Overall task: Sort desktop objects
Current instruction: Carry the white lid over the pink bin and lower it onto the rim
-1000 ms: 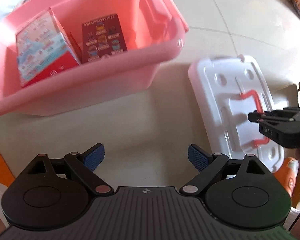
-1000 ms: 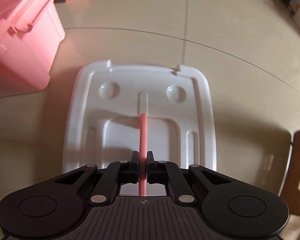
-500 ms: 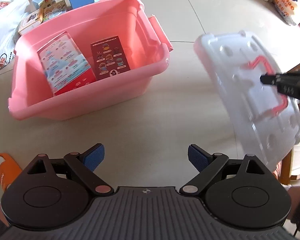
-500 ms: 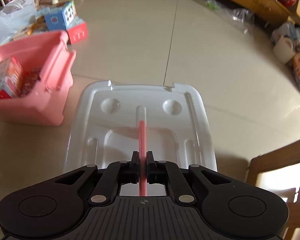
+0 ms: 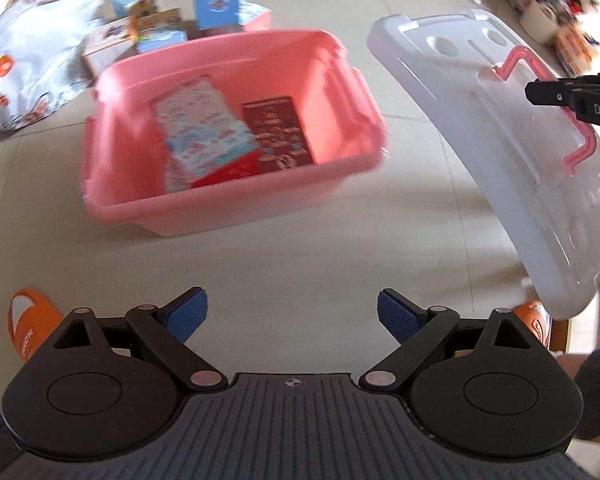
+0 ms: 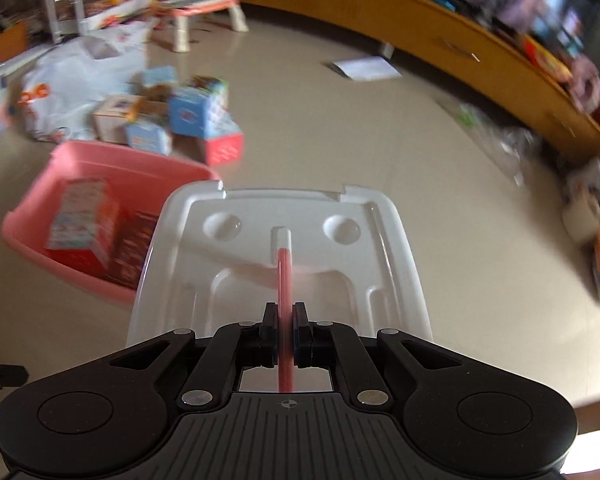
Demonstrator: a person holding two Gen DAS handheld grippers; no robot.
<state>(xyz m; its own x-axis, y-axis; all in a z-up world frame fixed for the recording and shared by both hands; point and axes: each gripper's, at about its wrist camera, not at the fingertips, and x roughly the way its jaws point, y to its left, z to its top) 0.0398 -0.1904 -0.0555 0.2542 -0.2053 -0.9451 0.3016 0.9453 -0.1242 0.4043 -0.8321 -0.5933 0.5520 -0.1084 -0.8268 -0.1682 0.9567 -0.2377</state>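
Right gripper (image 6: 286, 316): jaws pinched tight on the thin pink handle (image 6: 285, 276) of the white lid (image 6: 240, 280), which hangs from it in the air, tilted, clear of the floor.
Left gripper (image 5: 292, 314): jaws wide and opening further, nothing between the blue pads (image 5: 186, 316), only bare floor beneath.
Pink bin (image 5: 356, 128): uncovered on the floor, left of the lid; its near rim is free on every side I can see.
In the bin: a pale blue and red carton (image 5: 204, 136) lying beside a dark red box (image 5: 278, 134), the two touching or nearly so; the blur makes it hard to say.
Lid edge: in the left wrist view its far corner sits near the bin's right rim but apart from it.
Behind the bin: a huddle of small boxes (image 5: 214, 4) and a white plastic bag (image 5: 32, 64) just beyond the far rim.
Open room: a broad stretch of pale tiled floor (image 5: 292, 248) between the bin and the left gripper; more runs off to the right, towards a long wooden cabinet (image 6: 440, 36).
Near edges: an orange slipper (image 5: 26, 328) at the lower left.
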